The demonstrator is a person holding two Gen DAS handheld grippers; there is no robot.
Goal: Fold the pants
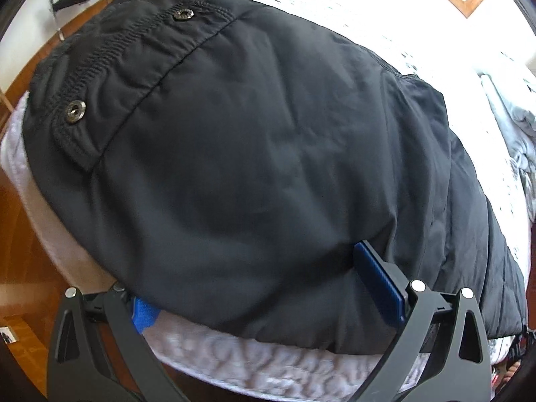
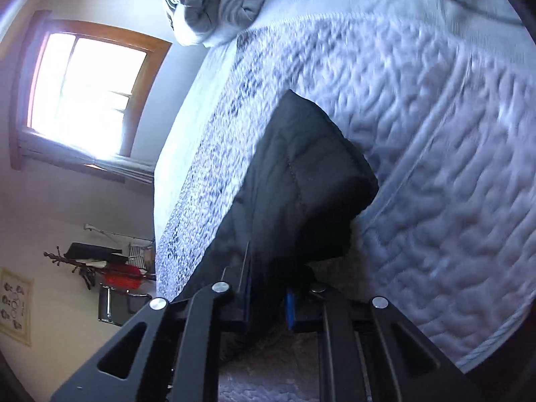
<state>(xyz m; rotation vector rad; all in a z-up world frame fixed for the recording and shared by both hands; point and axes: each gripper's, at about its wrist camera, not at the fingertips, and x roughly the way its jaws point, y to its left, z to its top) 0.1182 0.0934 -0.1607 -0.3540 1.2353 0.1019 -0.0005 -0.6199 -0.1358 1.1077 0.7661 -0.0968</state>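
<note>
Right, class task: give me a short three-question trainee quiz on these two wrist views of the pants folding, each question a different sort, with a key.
1. True or false: the black pants lie on a wooden table.
2. Multiple choice: the right gripper is A) wide open, B) closed on dark fabric, C) out of view.
3. Fill in: the waistband carries two metal ____.

Key: 1 false, they lie on the quilted bed; 2 B; 3 snaps.
</note>
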